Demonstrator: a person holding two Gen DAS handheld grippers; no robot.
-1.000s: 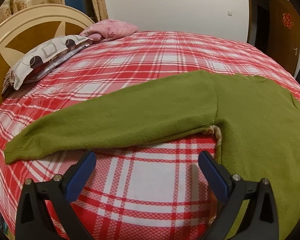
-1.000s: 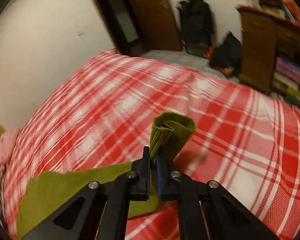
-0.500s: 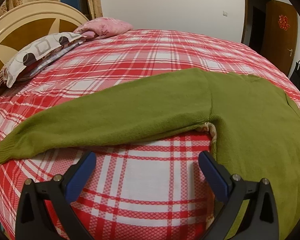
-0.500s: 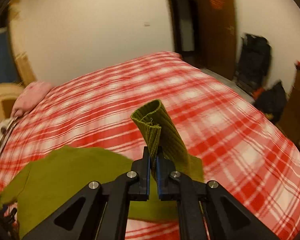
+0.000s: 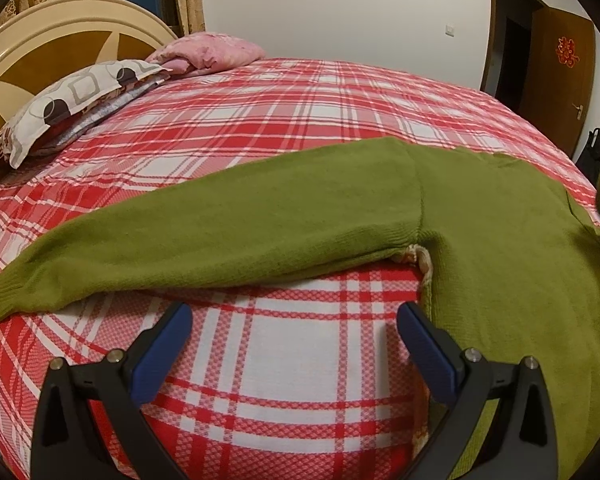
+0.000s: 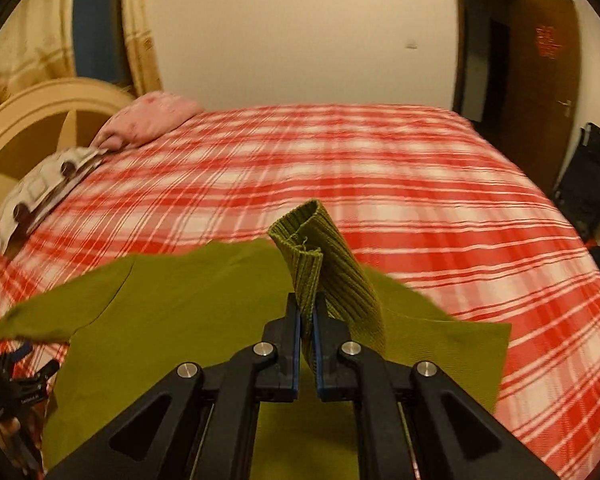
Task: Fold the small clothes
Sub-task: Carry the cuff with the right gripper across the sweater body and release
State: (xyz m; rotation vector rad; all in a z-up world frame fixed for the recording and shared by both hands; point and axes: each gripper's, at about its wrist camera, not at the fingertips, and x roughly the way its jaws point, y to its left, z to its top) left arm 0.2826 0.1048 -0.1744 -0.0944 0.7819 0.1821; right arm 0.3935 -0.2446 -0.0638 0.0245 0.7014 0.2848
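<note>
A green knit sweater [image 5: 480,216] lies flat on the red plaid bed [image 5: 300,112]. Its left sleeve [image 5: 204,232] stretches out to the left, cuff near the bed's edge. My left gripper [image 5: 292,320] is open and empty, hovering just in front of that sleeve. My right gripper [image 6: 307,308] is shut on the ribbed cuff [image 6: 312,240] of the other sleeve and holds it up above the sweater's body [image 6: 188,312]. The left gripper [image 6: 20,376] shows at the left edge of the right wrist view.
Two pillows, a patterned one [image 5: 76,100] and a pink one [image 5: 208,50], lie by the wooden headboard [image 5: 40,44]. A brown door [image 5: 560,80] and a dark bag [image 6: 588,176] stand beyond the bed's right side.
My right gripper has swung left with the cuff, carrying the sleeve over the sweater's body. The left gripper has stayed open and shifted only slightly.
</note>
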